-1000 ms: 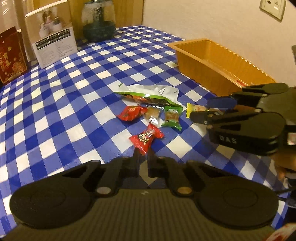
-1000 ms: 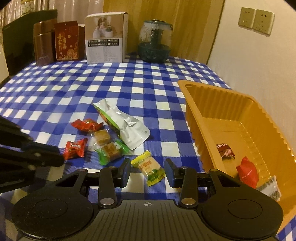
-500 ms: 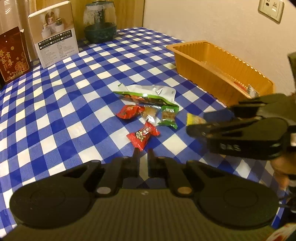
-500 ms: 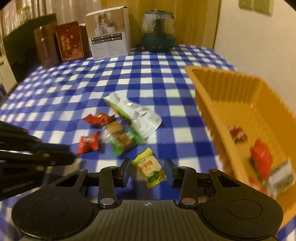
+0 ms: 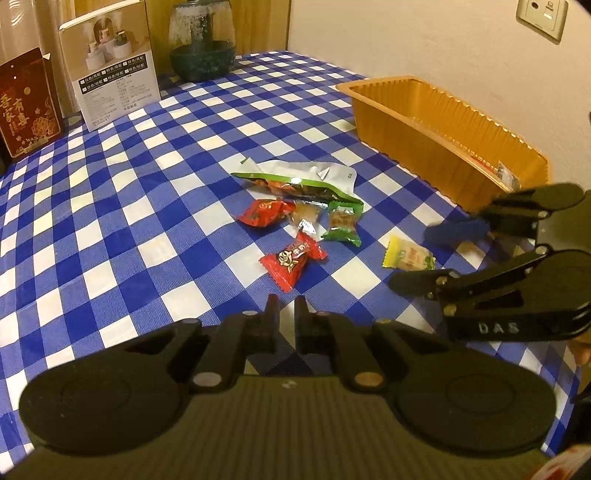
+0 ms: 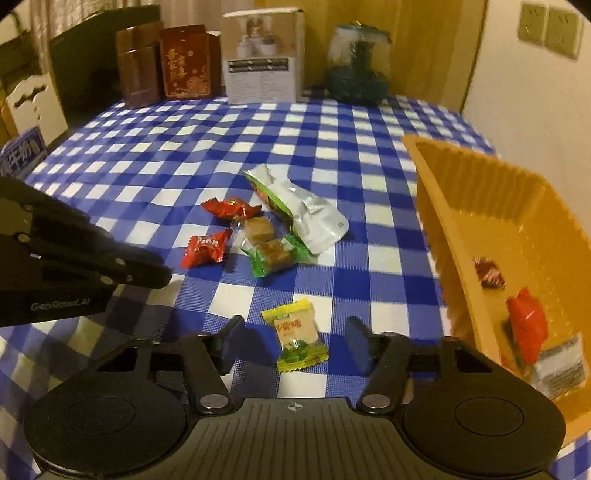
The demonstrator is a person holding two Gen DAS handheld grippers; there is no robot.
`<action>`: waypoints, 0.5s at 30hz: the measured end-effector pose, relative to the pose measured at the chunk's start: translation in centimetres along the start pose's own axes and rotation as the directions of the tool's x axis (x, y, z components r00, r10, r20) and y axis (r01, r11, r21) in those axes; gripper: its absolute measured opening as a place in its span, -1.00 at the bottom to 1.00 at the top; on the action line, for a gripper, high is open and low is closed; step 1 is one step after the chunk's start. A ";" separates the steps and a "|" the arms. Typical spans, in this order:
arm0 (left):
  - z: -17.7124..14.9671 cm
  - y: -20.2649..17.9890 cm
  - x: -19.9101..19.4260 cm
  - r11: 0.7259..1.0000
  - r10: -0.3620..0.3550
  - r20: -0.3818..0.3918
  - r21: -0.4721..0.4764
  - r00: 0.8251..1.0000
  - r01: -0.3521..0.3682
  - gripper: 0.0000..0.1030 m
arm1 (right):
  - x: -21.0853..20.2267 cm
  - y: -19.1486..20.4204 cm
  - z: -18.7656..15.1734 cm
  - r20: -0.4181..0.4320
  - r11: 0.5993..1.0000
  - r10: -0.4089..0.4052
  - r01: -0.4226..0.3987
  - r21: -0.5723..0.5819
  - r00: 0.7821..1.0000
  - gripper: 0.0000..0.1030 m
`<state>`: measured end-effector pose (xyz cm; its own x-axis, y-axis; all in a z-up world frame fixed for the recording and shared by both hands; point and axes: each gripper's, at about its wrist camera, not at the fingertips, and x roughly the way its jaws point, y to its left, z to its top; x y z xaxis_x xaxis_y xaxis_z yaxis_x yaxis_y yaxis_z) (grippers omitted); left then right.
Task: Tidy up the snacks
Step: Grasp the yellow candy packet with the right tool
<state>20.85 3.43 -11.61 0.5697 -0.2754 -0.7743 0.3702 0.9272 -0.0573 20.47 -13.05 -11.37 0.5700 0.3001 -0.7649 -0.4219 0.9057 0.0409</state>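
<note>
A yellow-green candy point(image 6: 295, 338) lies on the blue checked cloth between the fingers of my open right gripper point(image 6: 293, 341); it also shows in the left wrist view point(image 5: 408, 254). My left gripper point(image 5: 286, 314) is shut and empty, just short of a red candy point(image 5: 293, 260). Another red candy point(image 5: 264, 213), a clear-wrapped brown sweet point(image 5: 304, 214), a green-wrapped sweet point(image 5: 341, 223) and a silver-green pouch point(image 5: 299, 181) lie close together. The orange tray point(image 6: 443, 206) at the right holds a few wrapped snacks point(image 6: 526, 321).
Boxes point(image 6: 264, 55), a red tin point(image 6: 184, 61) and a dark glass jar point(image 6: 358, 66) stand along the table's far edge. A wall with sockets point(image 5: 541, 16) runs behind the tray. A blue carton point(image 6: 22, 155) sits at the left edge.
My right gripper has pulled back and opened wider, with the yellow-green candy now between its fingers. My left gripper has drawn back slightly and stays shut.
</note>
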 end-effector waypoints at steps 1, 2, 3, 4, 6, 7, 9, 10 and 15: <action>0.0 0.1 0.0 1.000 -0.001 0.002 -0.004 1.000 0.001 -0.87 | 0.1 -0.3 0.0 0.002 1.000 0.003 -0.003 0.019 1.000 -0.16; 0.0 0.1 0.1 1.000 -0.003 0.002 -0.009 1.000 0.003 -0.87 | 0.0 -0.3 0.0 0.003 1.000 -0.002 0.002 0.025 1.000 -0.30; 0.0 0.2 0.1 1.000 -0.006 0.002 -0.016 1.000 0.006 -0.86 | 0.0 -0.4 0.1 0.003 1.000 -0.005 0.005 0.028 1.000 -0.38; 0.0 0.2 0.2 1.000 -0.009 0.003 -0.021 1.000 0.009 -0.86 | -0.1 -0.5 0.2 0.004 0.999 -0.002 0.002 0.040 1.000 -0.52; 0.0 0.2 0.3 1.000 -0.010 0.003 -0.022 1.000 0.010 -0.86 | -0.2 -0.7 0.3 0.001 0.997 0.008 -0.008 0.070 1.000 -0.54; 0.0 0.2 0.3 1.000 -0.009 0.002 -0.019 1.000 0.009 -0.86 | -0.3 -0.8 0.3 0.001 0.996 0.013 -0.013 0.084 1.000 -0.55; -0.1 0.0 0.4 1.000 -0.009 0.000 -0.008 1.000 0.009 -0.83 | -0.5 -0.8 0.3 0.002 0.995 0.020 -0.020 0.102 1.000 -0.56; -0.2 0.0 0.4 1.000 -0.007 -0.001 -0.002 1.000 0.007 -0.82 | -0.5 -0.8 0.3 0.003 0.994 0.025 -0.025 0.109 1.000 -0.56; 0.1 -0.2 0.4 1.000 0.014 0.023 0.021 1.000 -0.015 -0.62 | -0.8 -0.7 0.1 0.016 0.990 0.030 -0.032 0.140 0.999 -0.56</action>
<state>21.02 3.08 -11.84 0.5919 -0.2681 -0.7601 0.3775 0.9254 -0.0324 20.39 -13.93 -10.74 0.5681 0.3323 -0.7529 -0.3370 0.9286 0.1556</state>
